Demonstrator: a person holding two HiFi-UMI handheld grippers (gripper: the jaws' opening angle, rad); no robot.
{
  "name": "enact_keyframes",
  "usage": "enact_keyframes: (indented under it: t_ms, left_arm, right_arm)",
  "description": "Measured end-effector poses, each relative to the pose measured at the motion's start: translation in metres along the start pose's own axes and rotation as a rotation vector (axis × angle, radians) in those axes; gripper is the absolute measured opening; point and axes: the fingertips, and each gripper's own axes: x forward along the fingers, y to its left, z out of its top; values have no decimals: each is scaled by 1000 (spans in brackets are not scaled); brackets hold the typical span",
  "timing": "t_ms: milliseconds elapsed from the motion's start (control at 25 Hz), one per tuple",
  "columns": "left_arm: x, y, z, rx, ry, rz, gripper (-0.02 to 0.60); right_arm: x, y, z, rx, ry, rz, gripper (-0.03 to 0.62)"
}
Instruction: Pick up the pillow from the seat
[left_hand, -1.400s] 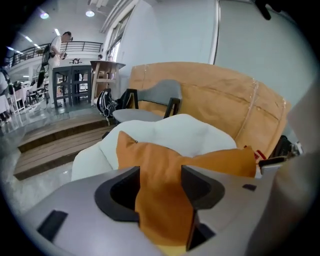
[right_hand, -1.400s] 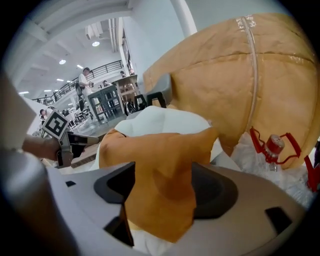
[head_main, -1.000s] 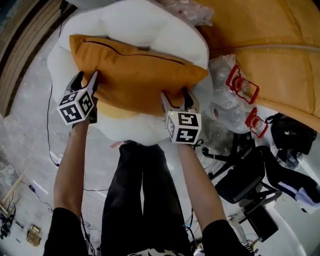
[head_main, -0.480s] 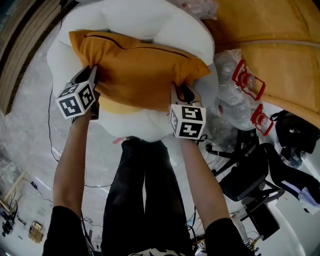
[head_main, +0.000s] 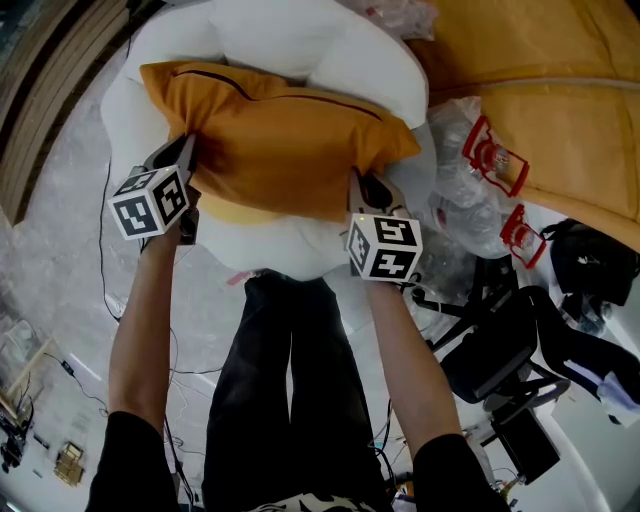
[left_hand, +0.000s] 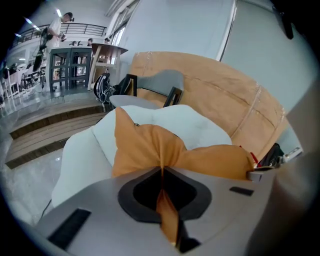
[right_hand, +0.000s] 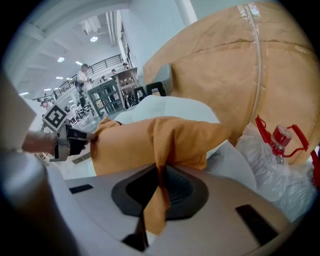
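An orange pillow (head_main: 285, 140) lies on the white cushioned seat (head_main: 330, 55). My left gripper (head_main: 186, 152) is shut on the pillow's near left corner, with orange fabric pinched between its jaws (left_hand: 162, 200). My right gripper (head_main: 358, 185) is shut on the near right edge, a fold of the cover squeezed between its jaws (right_hand: 159, 195). Both pairs of jaws have just been closing on the fabric. In the right gripper view the pillow (right_hand: 150, 142) stretches to the left gripper (right_hand: 62, 137) at the far left.
A large tan cushion (head_main: 540, 90) lies to the right of the seat. Clear plastic bags with red-handled bottles (head_main: 485, 165) sit between them. A black office chair (head_main: 500, 350) stands at the right, near my legs. Cables trail over the floor (head_main: 70, 300) on the left.
Both grippers' jaws have closed onto the pillow's near edge, pinching its fabric. The hands have hardly moved.
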Motion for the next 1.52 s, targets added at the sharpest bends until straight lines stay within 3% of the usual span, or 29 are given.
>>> enact_keyframes:
  t_ms: [240,600,760,1000,1520]
  left_arm:
    - [-61,-25,55,15,-59,-43,20]
    - [-285,-90,160,96,-227,-58,20]
    - [-362,-117,191,114,-297,-69,20]
    - [-435,-152,200,136,-392,-89,20]
    - [-509,-197,199,156,-523,-149,20]
  right_arm:
    - [-57,8,60,-36,-104,1,54]
    - [-244,67,170,-111,-256,87,54]
    - [-317,84,209,-116,-334,106,54]
    - [-389,92,230,-114,-424,99,52]
    - [-478,99,256,-163,-571,128,51]
